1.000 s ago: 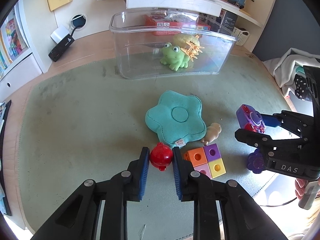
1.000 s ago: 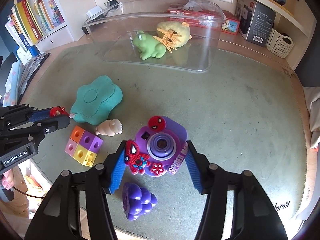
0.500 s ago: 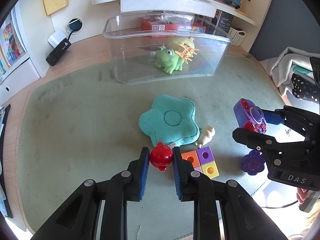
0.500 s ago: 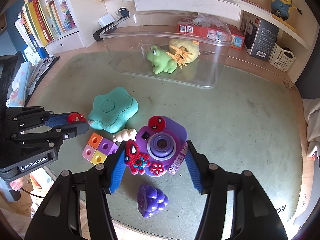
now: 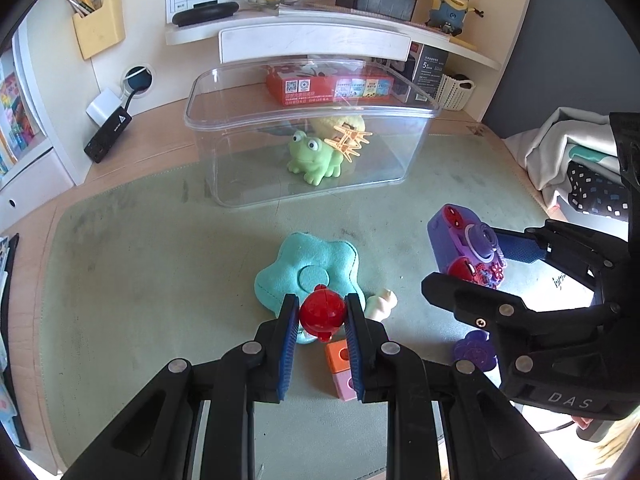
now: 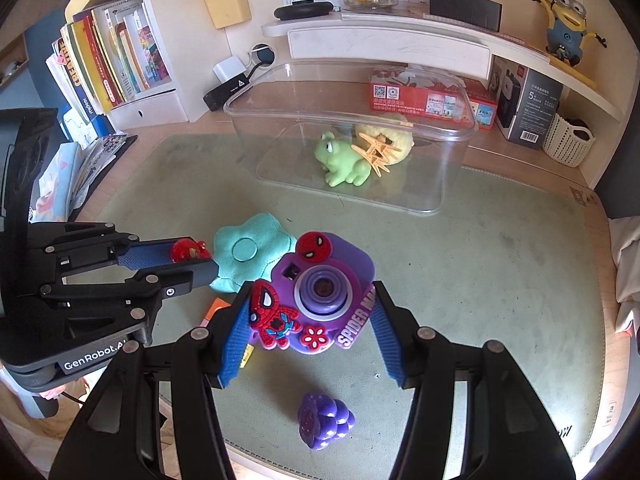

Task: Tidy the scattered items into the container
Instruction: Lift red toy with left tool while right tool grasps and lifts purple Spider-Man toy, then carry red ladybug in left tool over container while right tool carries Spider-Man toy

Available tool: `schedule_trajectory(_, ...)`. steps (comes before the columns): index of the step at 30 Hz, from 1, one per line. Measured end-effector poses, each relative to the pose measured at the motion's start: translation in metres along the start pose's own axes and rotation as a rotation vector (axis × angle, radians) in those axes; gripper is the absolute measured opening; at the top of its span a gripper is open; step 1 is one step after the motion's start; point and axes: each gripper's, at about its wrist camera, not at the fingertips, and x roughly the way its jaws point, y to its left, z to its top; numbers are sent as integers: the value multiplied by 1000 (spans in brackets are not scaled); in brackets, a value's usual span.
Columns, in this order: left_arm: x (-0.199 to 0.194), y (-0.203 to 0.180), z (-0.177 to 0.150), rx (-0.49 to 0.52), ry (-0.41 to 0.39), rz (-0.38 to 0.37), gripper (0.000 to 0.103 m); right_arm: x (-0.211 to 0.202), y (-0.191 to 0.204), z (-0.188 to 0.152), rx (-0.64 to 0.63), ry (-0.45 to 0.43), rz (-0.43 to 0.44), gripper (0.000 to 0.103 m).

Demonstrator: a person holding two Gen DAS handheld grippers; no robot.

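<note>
1. Green mat (image 5: 140, 280) covers the bench; clear container (image 5: 308, 136) sits well ahead of both grippers, green frog (image 5: 314, 156) inside.
2. Left gripper (image 5: 322, 314): fingers clamped on the red ball (image 5: 322, 312), held above the teal flower cushion (image 5: 308, 268).
3. Right gripper (image 6: 312, 308): fingers gripping the purple toy camera (image 6: 324, 288) by its sides.
4. Purple grape toy (image 6: 326, 420) lies on the mat below the right fingers.
5. Colored cube block (image 5: 340, 364) is partly hidden beneath the left fingers.
</note>
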Motion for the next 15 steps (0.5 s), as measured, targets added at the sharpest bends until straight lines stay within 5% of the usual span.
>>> schedule_trajectory(15,-16,1,23,-17,-72,15,21,-8,3,22,-4,-67,-8,53)
